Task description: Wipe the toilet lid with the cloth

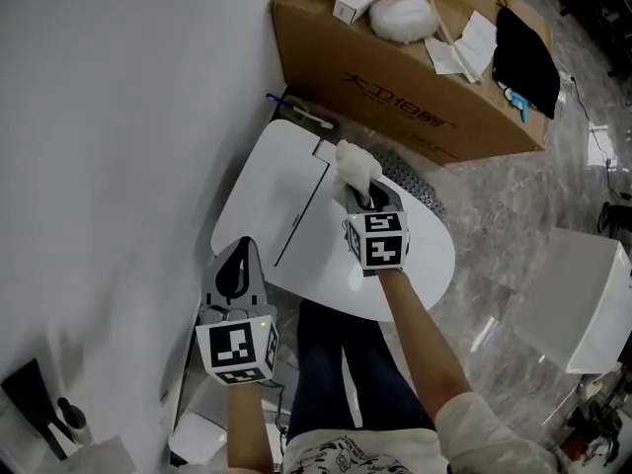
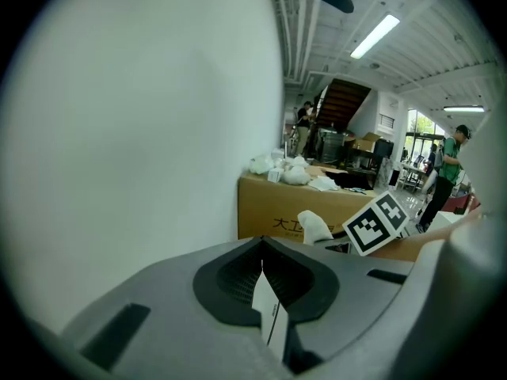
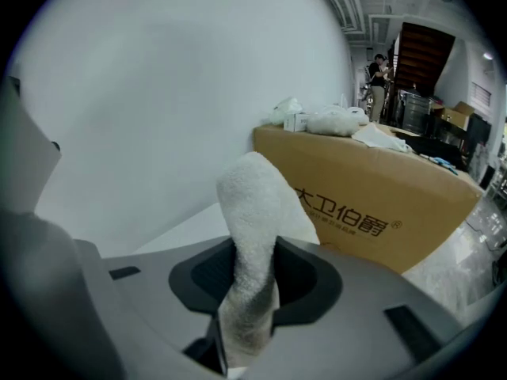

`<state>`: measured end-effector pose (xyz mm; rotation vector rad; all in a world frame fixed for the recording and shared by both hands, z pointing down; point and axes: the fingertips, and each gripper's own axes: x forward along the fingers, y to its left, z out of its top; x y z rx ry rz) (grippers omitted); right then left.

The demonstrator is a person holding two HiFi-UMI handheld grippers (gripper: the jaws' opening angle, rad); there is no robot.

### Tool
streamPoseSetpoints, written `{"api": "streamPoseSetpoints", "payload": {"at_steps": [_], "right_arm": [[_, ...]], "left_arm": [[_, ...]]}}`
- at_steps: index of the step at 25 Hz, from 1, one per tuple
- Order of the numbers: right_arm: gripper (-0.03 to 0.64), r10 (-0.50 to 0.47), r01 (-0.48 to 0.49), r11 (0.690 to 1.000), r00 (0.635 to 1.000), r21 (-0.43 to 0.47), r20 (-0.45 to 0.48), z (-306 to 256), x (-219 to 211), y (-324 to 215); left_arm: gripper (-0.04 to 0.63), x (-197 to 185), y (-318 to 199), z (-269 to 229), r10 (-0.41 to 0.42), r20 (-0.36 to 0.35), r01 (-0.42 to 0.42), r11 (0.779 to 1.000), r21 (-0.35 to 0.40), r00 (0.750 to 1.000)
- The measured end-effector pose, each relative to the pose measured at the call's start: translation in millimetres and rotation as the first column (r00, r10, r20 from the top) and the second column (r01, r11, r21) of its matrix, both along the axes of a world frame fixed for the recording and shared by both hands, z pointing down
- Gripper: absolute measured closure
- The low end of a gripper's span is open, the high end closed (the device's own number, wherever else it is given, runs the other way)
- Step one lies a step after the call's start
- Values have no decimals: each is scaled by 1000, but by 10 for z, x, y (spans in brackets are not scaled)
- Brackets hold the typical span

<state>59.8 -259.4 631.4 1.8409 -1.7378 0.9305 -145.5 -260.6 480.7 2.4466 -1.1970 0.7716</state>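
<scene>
The white toilet lid point(image 1: 331, 265) lies in the middle of the head view. My right gripper point(image 1: 371, 201) hovers over its far part, shut on a white fluffy cloth point(image 1: 355, 164) that sticks up from between the jaws. The right gripper view shows that cloth point(image 3: 252, 228) pinched in the jaws and standing upright, with the lid point(image 3: 186, 229) behind it. My left gripper point(image 1: 236, 270) is shut with nothing in it, at the lid's near-left edge close to the wall. From the left gripper point(image 2: 261, 252) I see the cloth point(image 2: 314, 226) and the right gripper's marker cube point(image 2: 379, 222).
A white wall point(image 1: 118, 146) runs along the left. A large cardboard box point(image 1: 415, 77) with white items and a black one on top stands behind the toilet. A metal floor grate point(image 1: 420, 184) lies beside it. A white bin point(image 1: 583, 309) stands at right on the marble floor.
</scene>
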Motion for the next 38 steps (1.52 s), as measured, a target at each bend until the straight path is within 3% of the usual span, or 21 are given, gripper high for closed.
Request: {"api": "streamPoseSetpoints", "payload": {"at_steps": [11,24,38], "right_arm": [[506,-174,157,975,979,-155,-103,777,-103,-290],[511,-301,253,913,948,-320,-108,1306,-103,-135],[511,-246,189,916,961,-353,-123,1345,178,490]], "left_arm": [[588,-191,118,351,-20,24,22,998,-58,999],[588,-95,310,564,-4,18,6,995,-103,1000],[588,106,468,478,24,-6,-24,995,-98,1000]]}}
